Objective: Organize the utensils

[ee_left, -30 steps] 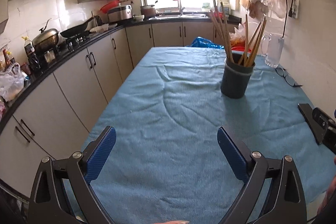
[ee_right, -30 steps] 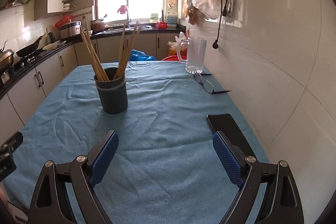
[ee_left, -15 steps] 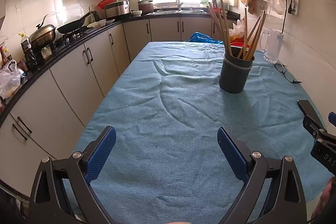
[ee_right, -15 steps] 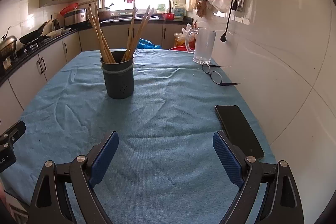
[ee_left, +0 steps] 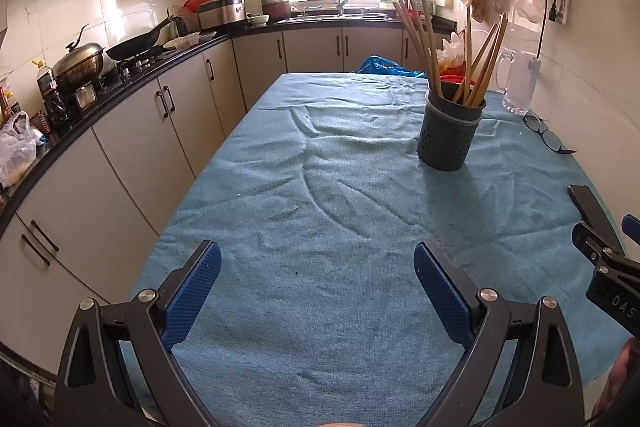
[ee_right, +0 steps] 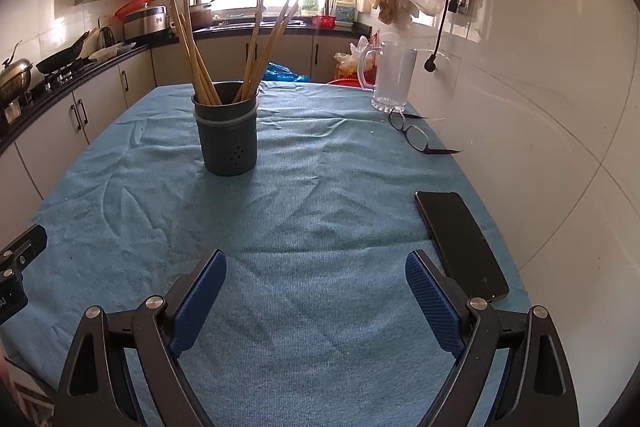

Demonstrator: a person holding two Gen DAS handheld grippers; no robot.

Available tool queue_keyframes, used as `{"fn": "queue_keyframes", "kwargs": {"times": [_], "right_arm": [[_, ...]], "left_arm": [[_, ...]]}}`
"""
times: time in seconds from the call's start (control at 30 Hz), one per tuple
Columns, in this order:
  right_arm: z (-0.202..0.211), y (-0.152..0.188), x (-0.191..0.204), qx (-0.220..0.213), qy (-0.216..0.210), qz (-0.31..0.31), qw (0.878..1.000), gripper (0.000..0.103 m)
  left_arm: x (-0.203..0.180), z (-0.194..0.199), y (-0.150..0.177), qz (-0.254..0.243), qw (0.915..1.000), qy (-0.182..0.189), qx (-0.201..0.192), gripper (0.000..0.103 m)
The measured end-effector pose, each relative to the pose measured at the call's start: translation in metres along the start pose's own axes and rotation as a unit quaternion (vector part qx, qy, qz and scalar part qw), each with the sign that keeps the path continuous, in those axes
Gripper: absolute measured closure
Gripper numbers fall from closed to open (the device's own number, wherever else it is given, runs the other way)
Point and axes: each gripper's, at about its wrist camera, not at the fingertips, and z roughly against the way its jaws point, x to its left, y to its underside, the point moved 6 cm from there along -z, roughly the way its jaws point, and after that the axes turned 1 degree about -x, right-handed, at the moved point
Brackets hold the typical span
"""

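Note:
A dark grey utensil holder (ee_left: 450,133) stands upright on the blue cloth, with several wooden chopsticks (ee_left: 424,35) leaning in it. It also shows in the right wrist view (ee_right: 228,135), with its chopsticks (ee_right: 196,55). My left gripper (ee_left: 318,263) is open and empty above the near part of the table, the holder far ahead to its right. My right gripper (ee_right: 316,271) is open and empty, the holder ahead to its left. The right gripper's side shows at the left view's right edge (ee_left: 604,263).
A black phone (ee_right: 460,243) lies near the table's right edge by the tiled wall. Glasses (ee_right: 416,135) and a glass mug (ee_right: 390,83) stand further back right. Kitchen cabinets (ee_left: 132,131) run along the left. Blue cloth (ee_left: 320,187) covers the table.
Both grippers have moved forward toward the holder, which now looks nearer and larger. Both stay open and empty.

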Motion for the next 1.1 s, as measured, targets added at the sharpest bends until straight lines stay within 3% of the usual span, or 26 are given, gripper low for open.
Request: {"fn": "queue_keyframes", "kwargs": {"times": [1.1], "right_arm": [[-0.0062,0.0045,0.0045,0.012,-0.001,0.005,1.000,0.009]], "left_arm": [[-0.0011,-0.0021,0.0040,0.001,0.9999,0.010,0.006,0.007]]}}
